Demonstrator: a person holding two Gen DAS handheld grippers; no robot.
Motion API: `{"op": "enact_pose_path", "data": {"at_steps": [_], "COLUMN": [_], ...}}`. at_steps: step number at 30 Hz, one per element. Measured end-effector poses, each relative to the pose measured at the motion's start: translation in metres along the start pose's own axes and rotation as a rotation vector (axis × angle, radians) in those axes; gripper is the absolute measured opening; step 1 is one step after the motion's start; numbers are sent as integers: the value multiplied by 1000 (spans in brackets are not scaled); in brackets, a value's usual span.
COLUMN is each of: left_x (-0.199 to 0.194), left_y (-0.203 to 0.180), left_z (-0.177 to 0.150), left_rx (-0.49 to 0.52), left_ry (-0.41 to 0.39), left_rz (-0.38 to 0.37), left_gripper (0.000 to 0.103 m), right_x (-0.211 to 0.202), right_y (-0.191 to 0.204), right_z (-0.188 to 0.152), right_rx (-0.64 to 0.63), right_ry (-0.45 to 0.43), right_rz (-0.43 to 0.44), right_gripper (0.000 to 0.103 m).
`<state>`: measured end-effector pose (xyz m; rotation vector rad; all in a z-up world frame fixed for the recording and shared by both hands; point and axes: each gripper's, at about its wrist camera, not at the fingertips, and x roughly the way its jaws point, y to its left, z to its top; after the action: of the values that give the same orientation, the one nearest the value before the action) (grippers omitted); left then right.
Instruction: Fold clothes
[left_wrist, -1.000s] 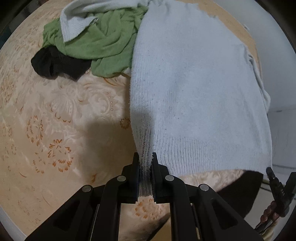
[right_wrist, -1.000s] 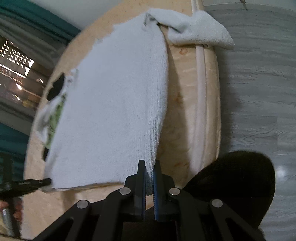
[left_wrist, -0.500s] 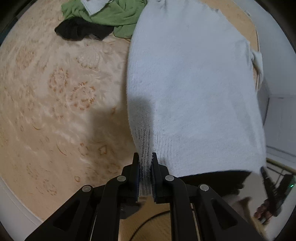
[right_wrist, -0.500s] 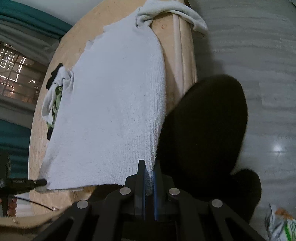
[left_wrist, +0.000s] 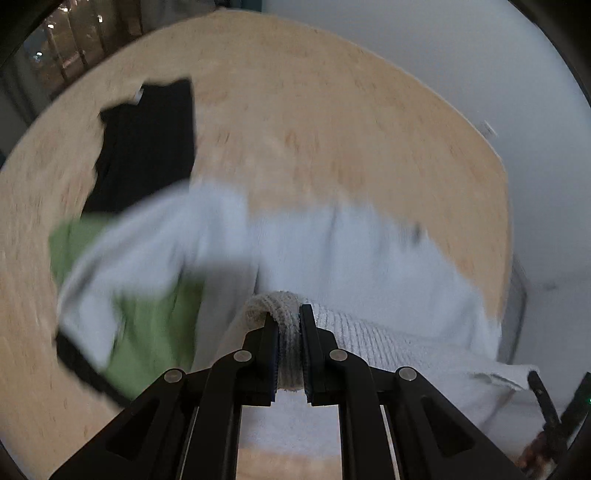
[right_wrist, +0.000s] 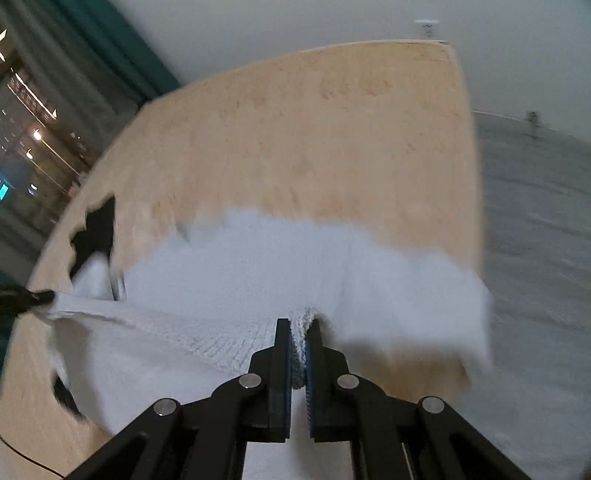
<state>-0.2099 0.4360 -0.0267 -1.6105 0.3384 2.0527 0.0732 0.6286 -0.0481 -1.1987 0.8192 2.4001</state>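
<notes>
With your left gripper and right gripper each clamped on a ribbed hem corner of the pale blue sweater draped over the table, expect soft, limp, stretchy knit that sags between holds.

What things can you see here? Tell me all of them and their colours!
sweater: one, pale blue knit, spread on the table, hem pinched by both grippers
green garment: one, green, partly under the sweater's left side
black garment: one, black, flat on the table beyond the green one
table: one, beige patterned top
curtain: one, teal, by the window
left gripper: black, shut on the sweater
right gripper: black, shut on the sweater
</notes>
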Motion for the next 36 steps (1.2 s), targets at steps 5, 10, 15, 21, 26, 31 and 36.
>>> {"op": "enact_pose_path", "data": {"at_steps": [5, 10, 15, 21, 26, 31, 36], "left_x": [76, 104, 86, 41, 31, 93, 120], "left_y": [-7, -4, 28, 76, 113, 125, 113], "left_z": [67, 73, 55, -70, -179, -226, -232], "left_rx": [-78, -125, -120, -87, -114, -465, -684], "left_ry": [56, 51, -111, -231, -234, -95, -73], "left_rz": [88, 65, -55, -122, -164, -299, -318], "left_gripper": [10, 14, 26, 101, 102, 101, 98], "right_x": [92, 142, 117, 40, 20, 45, 68], "right_y": [-13, -33, -70, -96, -96, -69, -62], "right_z": [74, 70, 35, -82, -169, -195, -191], "right_rx": [116, 245, 303, 235, 392, 502, 701], "right_ry": [36, 82, 13, -9, 61, 105, 50], "right_rz": [-27, -42, -3, -9, 63, 115, 217], "right_gripper": [5, 34, 57, 66, 66, 66, 65]}}
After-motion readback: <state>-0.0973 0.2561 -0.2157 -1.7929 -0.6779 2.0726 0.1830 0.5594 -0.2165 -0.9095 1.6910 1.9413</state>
